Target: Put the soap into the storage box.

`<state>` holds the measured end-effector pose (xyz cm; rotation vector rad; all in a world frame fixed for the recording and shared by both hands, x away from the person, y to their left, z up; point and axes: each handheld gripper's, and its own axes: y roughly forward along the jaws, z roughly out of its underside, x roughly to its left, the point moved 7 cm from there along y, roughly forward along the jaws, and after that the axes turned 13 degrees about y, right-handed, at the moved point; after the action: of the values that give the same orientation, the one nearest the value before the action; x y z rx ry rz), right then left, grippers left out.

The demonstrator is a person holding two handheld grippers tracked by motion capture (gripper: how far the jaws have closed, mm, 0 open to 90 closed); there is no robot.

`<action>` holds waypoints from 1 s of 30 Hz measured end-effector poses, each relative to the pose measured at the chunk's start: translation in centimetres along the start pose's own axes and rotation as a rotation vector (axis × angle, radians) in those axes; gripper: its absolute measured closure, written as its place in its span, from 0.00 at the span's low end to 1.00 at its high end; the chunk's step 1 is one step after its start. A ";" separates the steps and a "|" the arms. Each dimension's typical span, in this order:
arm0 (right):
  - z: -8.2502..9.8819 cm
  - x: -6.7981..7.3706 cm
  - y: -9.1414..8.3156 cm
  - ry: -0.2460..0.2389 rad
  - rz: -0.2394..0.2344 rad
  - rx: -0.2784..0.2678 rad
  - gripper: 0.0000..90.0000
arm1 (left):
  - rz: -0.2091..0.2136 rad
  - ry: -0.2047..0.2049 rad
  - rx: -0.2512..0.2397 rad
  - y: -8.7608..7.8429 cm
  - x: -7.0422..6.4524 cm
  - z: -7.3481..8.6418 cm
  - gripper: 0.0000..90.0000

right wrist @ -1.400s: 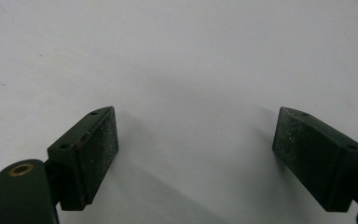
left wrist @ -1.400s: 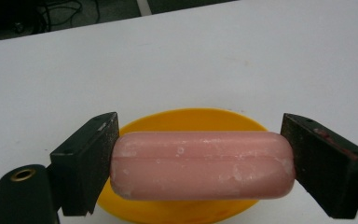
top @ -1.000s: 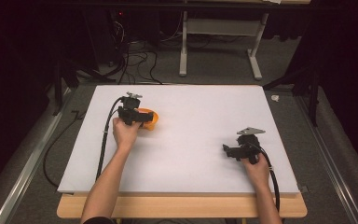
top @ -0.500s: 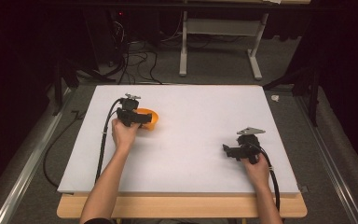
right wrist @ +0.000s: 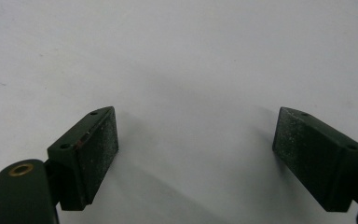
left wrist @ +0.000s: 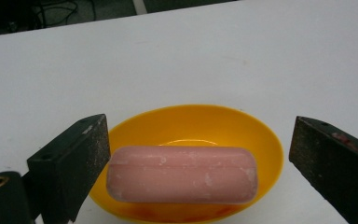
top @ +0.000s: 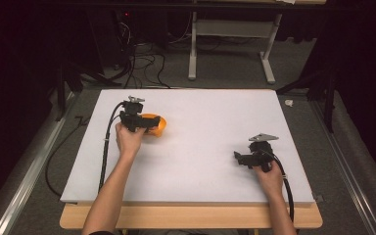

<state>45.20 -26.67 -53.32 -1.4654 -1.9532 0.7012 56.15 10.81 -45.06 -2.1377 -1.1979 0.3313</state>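
The left gripper (left wrist: pixel 191 158) has its jaws spread wide, one on each side of a pink sausage (left wrist: pixel 182 175) that lies across the near part of an orange bowl (left wrist: pixel 233 126). In the left gripper view the sausage lies crosswise between the two black jaws; its left end sits right by the left jaw, though contact cannot be told, and its right end is apart from the right jaw, so nothing is clamped. The sausage has rounded ends and pale scuffs on its skin. The bowl is shallow and round, and its rim reaches past both ends of the sausage. It stands on the white table top (left wrist: pixel 261 56).

Seen from the high view, the left gripper (top: pixel 149 128) sits over the near left edge of the orange bowl (top: pixel 157 125), held in the person's left hand (top: pixel 127 142), with its black cable trailing back along the forearm to the table's near left. The bowl stands in the left half of the white table top (top: pixel 210 122), towards the far side.

The right gripper (top: pixel 239 157) lies well apart from the bowl, in the right half of the table and closer to the near edge, held in the right hand (top: pixel 269 177). Its jaws are also spread wide, as the right gripper view (right wrist: pixel 196 154) shows, with bare white surface between them.

Beyond the table lie grey floor, tangled cables (top: pixel 137 63) and a white stand (top: pixel 230 34).
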 end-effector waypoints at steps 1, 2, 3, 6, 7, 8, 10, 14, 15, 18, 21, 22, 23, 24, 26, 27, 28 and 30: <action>0.0 0.0 0.0 0.000 -0.001 0.001 0.16 | -0.002 0.003 -0.005 -0.2 0.0 -0.1 0.07; 0.0 0.0 0.0 -0.002 0.000 0.000 0.16 | -0.003 0.006 -0.010 -0.4 -0.1 -0.2 0.07; 0.0 0.0 0.0 0.000 0.000 0.001 0.16 | -0.006 0.008 -0.016 -0.6 -0.1 -0.3 0.07; 0.0 0.0 0.0 0.000 0.000 0.000 0.16 | -0.004 0.014 -0.032 -1.2 -0.1 -0.5 0.08; 0.0 0.0 0.0 0.000 0.000 0.001 0.16 | -0.004 0.015 -0.036 -1.4 -0.2 -0.5 0.08; 0.0 0.0 0.0 0.000 0.000 0.000 0.16 | -0.003 0.017 -0.040 -1.6 -0.2 -0.5 0.08; 0.0 0.0 0.0 0.000 0.000 0.000 0.16 | -0.001 0.024 -0.049 -2.0 -0.3 -0.5 0.09; 0.0 0.0 0.0 0.000 0.000 0.000 0.16 | 0.003 0.039 -0.054 -2.7 -0.6 -0.5 0.09; 0.0 0.0 0.0 0.000 0.000 0.000 0.16 | 0.005 0.042 -0.058 -2.8 -0.6 -0.5 0.10; 0.0 0.0 0.0 0.000 0.001 0.000 0.16 | 0.016 0.046 -0.069 -3.2 -0.9 -0.5 0.10; 0.0 0.0 0.0 0.000 0.001 0.000 0.16 | 0.027 0.050 -0.074 -3.4 -1.2 -0.3 0.10; 0.0 0.0 0.0 0.000 0.001 0.000 0.16 | 0.028 0.054 -0.071 -3.5 -1.3 -0.3 0.10; 0.0 0.0 0.0 0.000 0.001 0.000 0.16 | 0.029 0.058 -0.069 -3.5 -1.4 -0.2 0.10; 0.0 0.0 0.0 0.000 0.000 0.000 0.16 | 0.029 0.061 -0.071 -3.6 -1.4 -0.1 0.11; 0.0 0.0 0.0 0.000 0.000 0.000 0.16 | 0.030 0.056 -0.076 -4.0 -1.4 -0.1 0.11; 0.0 0.0 0.0 0.000 0.000 0.000 0.16 | 0.028 0.056 -0.082 -4.2 -1.4 -0.1 0.11; 0.0 0.0 0.0 0.000 0.000 0.000 0.16 | 0.024 0.057 -0.089 -4.5 -1.4 -0.1 0.11; 0.0 0.0 0.0 -0.002 0.000 -0.001 0.16 | 0.019 0.054 -0.105 -4.9 -1.5 0.0 0.13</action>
<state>45.21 -26.67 -53.32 -1.4659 -1.9551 0.7015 52.07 11.37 -41.96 -2.2351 -1.1886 0.2219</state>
